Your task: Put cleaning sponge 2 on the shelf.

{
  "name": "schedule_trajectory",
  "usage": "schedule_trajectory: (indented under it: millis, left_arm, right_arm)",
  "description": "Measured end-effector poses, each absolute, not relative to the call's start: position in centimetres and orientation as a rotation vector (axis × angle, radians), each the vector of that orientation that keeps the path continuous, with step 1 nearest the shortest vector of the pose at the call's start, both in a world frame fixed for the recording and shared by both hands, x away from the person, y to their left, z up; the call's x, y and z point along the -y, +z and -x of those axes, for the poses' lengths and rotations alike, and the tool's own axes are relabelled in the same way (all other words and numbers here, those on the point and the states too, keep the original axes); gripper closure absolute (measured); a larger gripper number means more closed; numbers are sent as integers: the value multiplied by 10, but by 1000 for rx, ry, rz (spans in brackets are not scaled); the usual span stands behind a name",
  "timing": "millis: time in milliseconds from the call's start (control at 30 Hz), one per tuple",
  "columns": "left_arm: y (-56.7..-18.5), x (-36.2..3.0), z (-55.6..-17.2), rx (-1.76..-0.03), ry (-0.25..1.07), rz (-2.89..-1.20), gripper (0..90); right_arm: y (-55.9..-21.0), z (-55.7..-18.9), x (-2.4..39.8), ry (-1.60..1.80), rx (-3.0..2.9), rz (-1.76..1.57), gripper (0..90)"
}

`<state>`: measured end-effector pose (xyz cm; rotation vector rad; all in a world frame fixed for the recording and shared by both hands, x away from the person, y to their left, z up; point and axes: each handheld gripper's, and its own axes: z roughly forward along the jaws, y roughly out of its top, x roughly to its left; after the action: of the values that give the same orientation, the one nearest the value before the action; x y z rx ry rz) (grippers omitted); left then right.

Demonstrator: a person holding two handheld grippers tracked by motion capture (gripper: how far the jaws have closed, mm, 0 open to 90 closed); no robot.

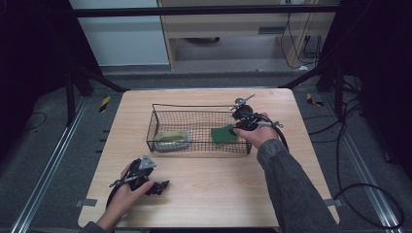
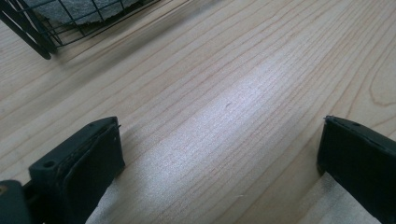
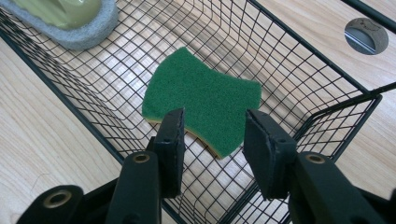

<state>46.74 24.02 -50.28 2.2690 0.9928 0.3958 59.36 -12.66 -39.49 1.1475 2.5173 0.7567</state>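
The green sponge [image 3: 205, 100] lies flat on the floor of the wire basket [image 3: 327, 70], towards its right end, well apart from the grey-edged pad [image 3: 70, 21] at the other end. The right gripper [image 3: 212, 135] hangs just above the sponge's near edge with its jaws straddling that edge; they look slightly parted from it, so nothing seems pinched. The sponge should be light, soft and springy with a rough top, so a squeeze across its narrow waist ought to hold. The left gripper [image 2: 219, 154] rests wide open on the bare table [image 2: 243, 84]
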Motion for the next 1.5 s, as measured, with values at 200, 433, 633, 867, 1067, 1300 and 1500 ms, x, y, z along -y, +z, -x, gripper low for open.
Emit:
schedule_trajectory:
  millis: [200,433,633,867,1067,1300,1500]
  left_arm:
    - [-503,-240,-467,-996,396,-2264,0]
    - [-503,-240,-467,-997,394,-2263,0]
    - [-503,-240,-467,-996,394,-2266,0]
    - [-503,-240,-467,-994,394,-2269,0]
    - [-503,-240,-467,-994,395,-2268,0]
    - [-503,-240,-467,-994,395,-2267,0]
    - [-503,-240,-467,-993,395,-2267,0]
  right_arm:
    - [-392,-591,129,774,-2501,-1161,562]
    - [-388,-587,139,787,-2467,-1186,488]
    - [-387,-583,148,803,-2438,-1217,429]
    - [-384,-577,163,832,-2386,-1265,323]
    - [-383,-574,175,861,-2342,-1293,195]
    - [-385,-568,193,868,-2258,-1333,72]
    - [-388,-558,206,883,-2224,-1345,65]
